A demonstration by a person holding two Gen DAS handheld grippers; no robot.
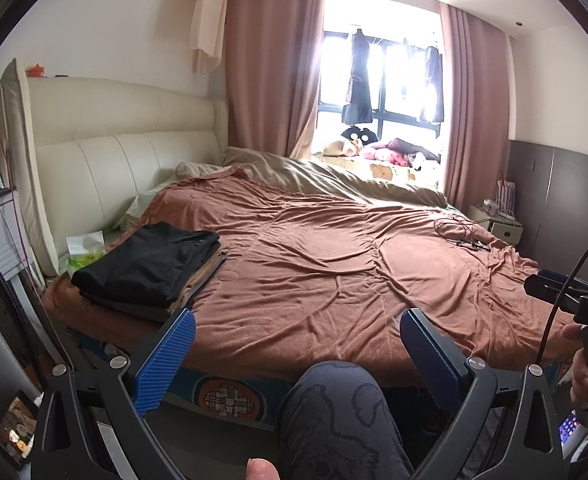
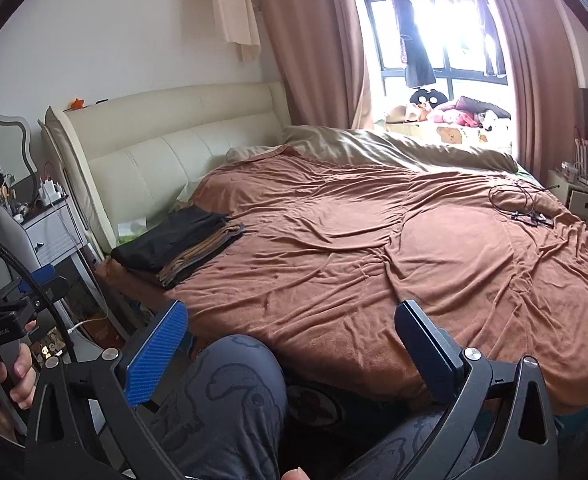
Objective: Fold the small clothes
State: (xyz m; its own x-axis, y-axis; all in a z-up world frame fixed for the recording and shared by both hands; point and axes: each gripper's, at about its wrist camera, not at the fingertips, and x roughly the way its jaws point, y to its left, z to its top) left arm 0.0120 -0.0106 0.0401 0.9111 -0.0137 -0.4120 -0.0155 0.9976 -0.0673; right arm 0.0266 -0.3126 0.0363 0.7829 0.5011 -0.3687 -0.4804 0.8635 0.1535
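I hold my left gripper point(image 1: 298, 354) low over my knee in grey printed trousers point(image 1: 334, 412), its two blue-padded fingers point(image 1: 165, 360) spread wide apart with nothing between them. My right gripper point(image 2: 289, 354) sits the same way, blue pads well apart and empty, above my other leg at the near edge of the bed. In the left wrist view my right hand point(image 1: 586, 368) shows at the far right edge, wrapped around the black handle of its tool; in the right wrist view my left hand point(image 2: 1, 380) grips its handle at the near left. Beyond both pairs of fingers spreads the wrinkled rust-brown bedspread point(image 1: 354, 264), bare across its middle. On its near left corner lies the stack of folded small clothes point(image 1: 149, 264), a black garment on top of tan and grey layers, well apart from both grippers. Just behind the stack a green-and-white tissue pack point(image 1: 85, 246) leans by the cream padded leather headboard point(image 1: 125, 152). Toward the far right of the bedspread lies a thin black coiled cable point(image 1: 458, 232). Farther back a beige duvet point(image 1: 334, 176) is bunched along the far side, and past it the bright window point(image 1: 382, 80) stands between dusty-pink curtains point(image 1: 273, 72), with dark garments hanging against the glass.
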